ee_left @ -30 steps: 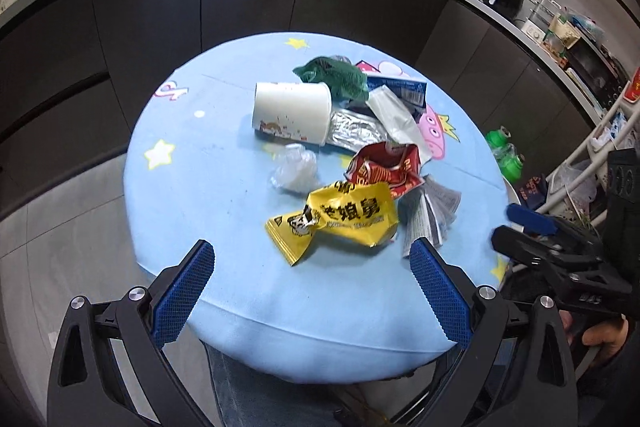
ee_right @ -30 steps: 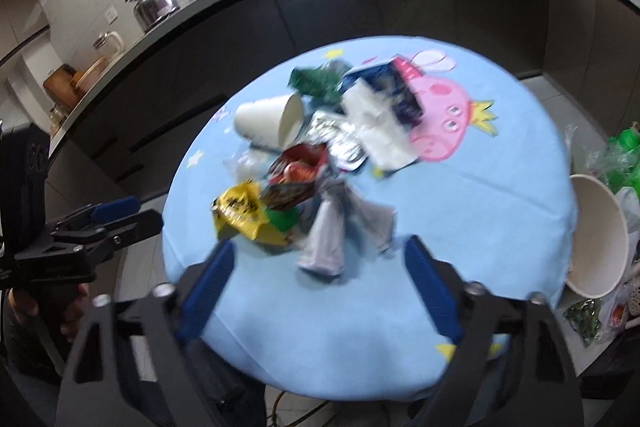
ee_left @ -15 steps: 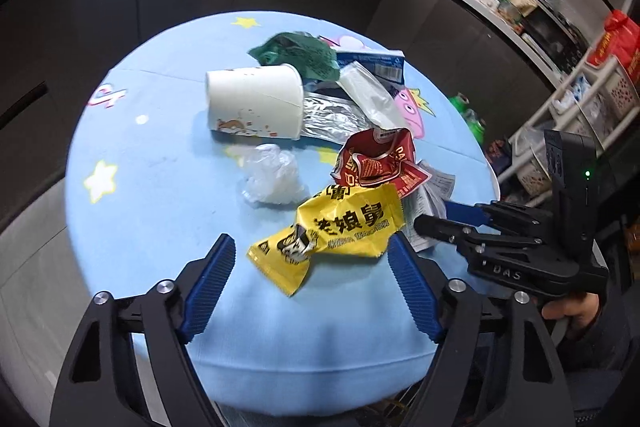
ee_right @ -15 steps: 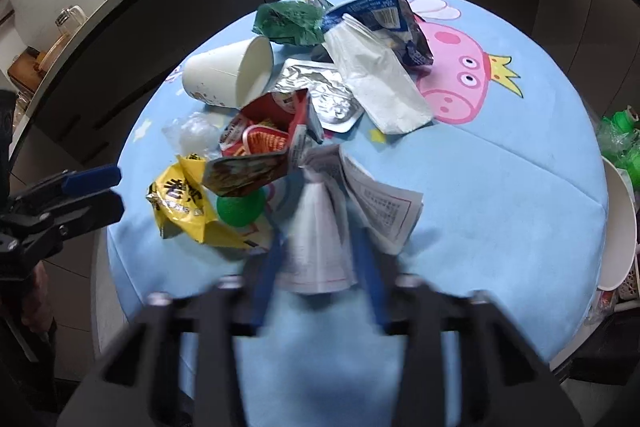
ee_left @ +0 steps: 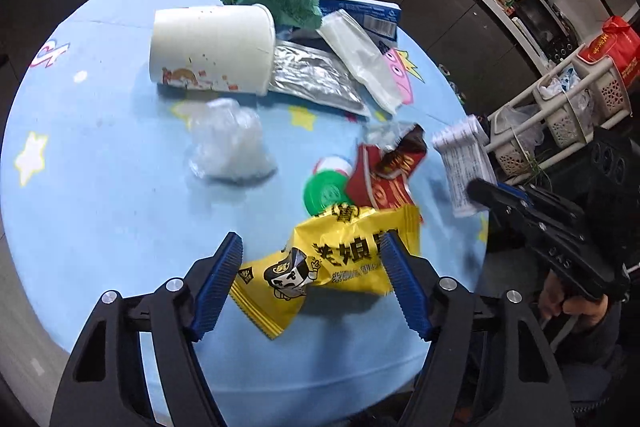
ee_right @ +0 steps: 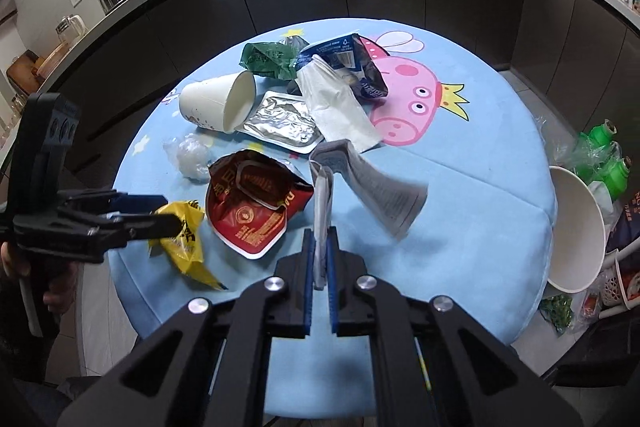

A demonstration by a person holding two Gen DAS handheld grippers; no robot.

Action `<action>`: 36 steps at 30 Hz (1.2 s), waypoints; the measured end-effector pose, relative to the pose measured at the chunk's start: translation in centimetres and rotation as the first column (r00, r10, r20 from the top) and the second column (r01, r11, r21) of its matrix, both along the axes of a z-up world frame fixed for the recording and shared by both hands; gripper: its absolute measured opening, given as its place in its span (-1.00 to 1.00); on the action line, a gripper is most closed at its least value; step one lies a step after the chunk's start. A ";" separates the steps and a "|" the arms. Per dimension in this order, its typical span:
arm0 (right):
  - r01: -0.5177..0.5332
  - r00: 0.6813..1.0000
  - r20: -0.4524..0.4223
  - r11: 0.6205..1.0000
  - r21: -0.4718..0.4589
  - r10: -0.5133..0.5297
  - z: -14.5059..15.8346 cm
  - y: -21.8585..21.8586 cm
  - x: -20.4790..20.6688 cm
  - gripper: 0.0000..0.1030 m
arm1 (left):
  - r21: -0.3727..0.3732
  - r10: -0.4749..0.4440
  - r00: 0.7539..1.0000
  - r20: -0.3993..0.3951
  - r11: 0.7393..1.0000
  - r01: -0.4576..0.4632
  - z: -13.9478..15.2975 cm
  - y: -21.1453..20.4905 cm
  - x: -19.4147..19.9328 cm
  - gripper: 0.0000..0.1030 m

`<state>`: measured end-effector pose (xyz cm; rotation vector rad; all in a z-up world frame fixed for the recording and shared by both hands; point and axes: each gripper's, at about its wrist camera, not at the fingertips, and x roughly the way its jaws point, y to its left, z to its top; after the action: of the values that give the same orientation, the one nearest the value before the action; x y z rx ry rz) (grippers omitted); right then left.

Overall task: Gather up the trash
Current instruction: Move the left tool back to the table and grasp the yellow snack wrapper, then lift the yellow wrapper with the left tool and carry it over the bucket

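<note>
Carefully lift the printed paper (ee_right: 384,187), pinched in the right gripper (ee_right: 319,267) at six o'clock, clear of the red wrapper (ee_right: 256,203), then close the spread left gripper (ee_left: 312,283) squarely on the yellow packet (ee_left: 340,263) between its fingers.

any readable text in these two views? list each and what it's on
"老娘舅": yellow snack bag, last character partly hidden.
"DAS": right hand-held gripper body.
Red wrapper: print blurred, unreadable.
Printed paper: too small.
Blue carton: barcode and print too small.
</note>
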<state>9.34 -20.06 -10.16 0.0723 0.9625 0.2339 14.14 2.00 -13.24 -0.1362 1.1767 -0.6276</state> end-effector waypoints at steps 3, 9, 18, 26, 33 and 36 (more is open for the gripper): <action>-0.006 1.000 0.006 1.000 0.002 0.006 0.0 0.1 0.1 -0.86 | 0.011 -0.001 1.000 0.007 1.000 0.001 0.1 -0.3 -1.2 0.44; -0.004 1.000 -0.006 1.000 0.011 0.004 -0.6 -0.1 -0.1 -0.86 | 0.020 -0.012 1.000 -0.001 1.000 0.012 -0.2 -1.0 -1.4 0.20; 0.018 1.000 0.000 1.000 0.020 -0.018 -0.5 -1.0 -0.3 -0.86 | 0.034 -0.022 1.000 0.017 0.999 0.021 0.2 -1.3 -2.3 0.24; 0.014 1.000 -0.006 1.000 0.021 -0.013 -0.7 -0.8 -0.3 -0.86 | 0.058 -0.085 0.995 0.049 0.995 0.082 0.9 -1.8 -3.5 0.24; 0.015 1.000 -0.008 1.000 0.022 -0.015 -0.7 -0.9 -0.4 -0.86 | 0.101 -0.110 0.993 0.038 0.989 0.106 0.1 -2.6 -3.5 -0.28; 0.010 1.000 -0.008 1.000 0.023 -0.010 -0.7 -0.7 -0.4 -0.86 | 0.156 -0.112 0.992 0.059 0.983 0.101 0.3 -3.0 -3.9 -0.60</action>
<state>8.93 -20.80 -10.88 0.0993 0.9669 0.2356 10.27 -0.98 -12.93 0.0781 1.1672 -0.6287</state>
